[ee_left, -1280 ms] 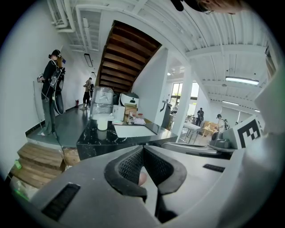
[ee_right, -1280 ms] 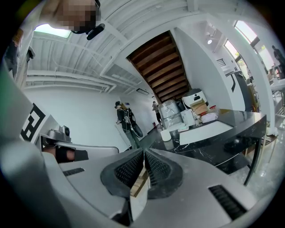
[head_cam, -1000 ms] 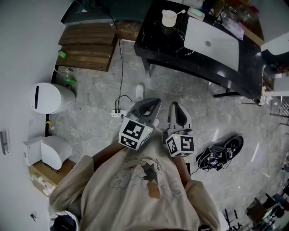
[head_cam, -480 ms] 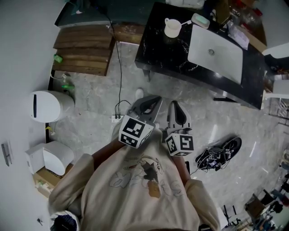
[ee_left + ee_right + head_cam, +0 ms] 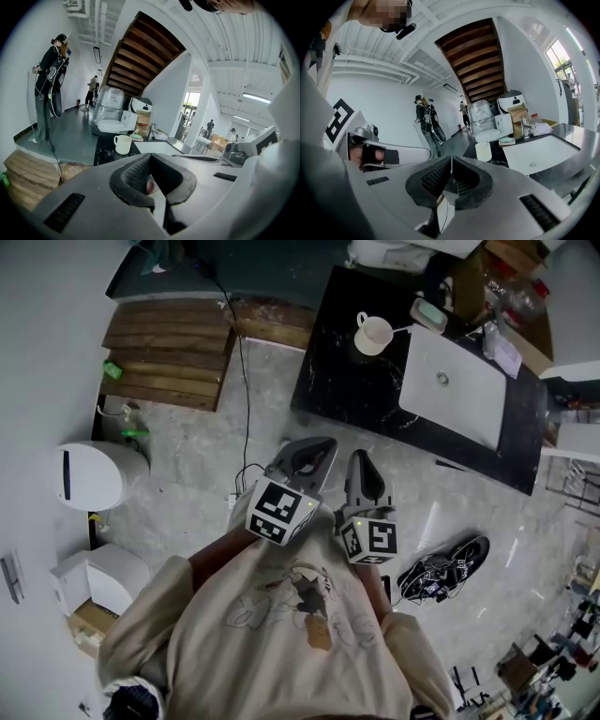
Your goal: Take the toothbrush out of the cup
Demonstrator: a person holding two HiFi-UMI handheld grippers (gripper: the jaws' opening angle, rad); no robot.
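Note:
A cream cup (image 5: 373,335) stands on the black marble counter (image 5: 347,381) beside the sink, with a toothbrush (image 5: 401,329) leaning out of it to the right. It also shows in the left gripper view, cup (image 5: 123,144), and in the right gripper view, cup (image 5: 483,151). My left gripper (image 5: 312,450) and right gripper (image 5: 362,465) are held side by side in front of my chest, over the floor, still well short of the counter. Both point toward the counter. Left gripper (image 5: 150,158) and right gripper (image 5: 451,159) are shut with nothing between the pads.
A white sink basin (image 5: 454,388) and a soap dish (image 5: 428,315) are set in the counter right of the cup. Wooden steps (image 5: 169,352) lie at the left, white fixtures (image 5: 94,474) by the wall, a power strip (image 5: 236,499) and black gear (image 5: 441,568) on the floor. People (image 5: 49,89) stand far off.
I have walked toward the counter with both grippers held together; the counter and cup sit lower and nearer in the head view. Both grippers stay shut.

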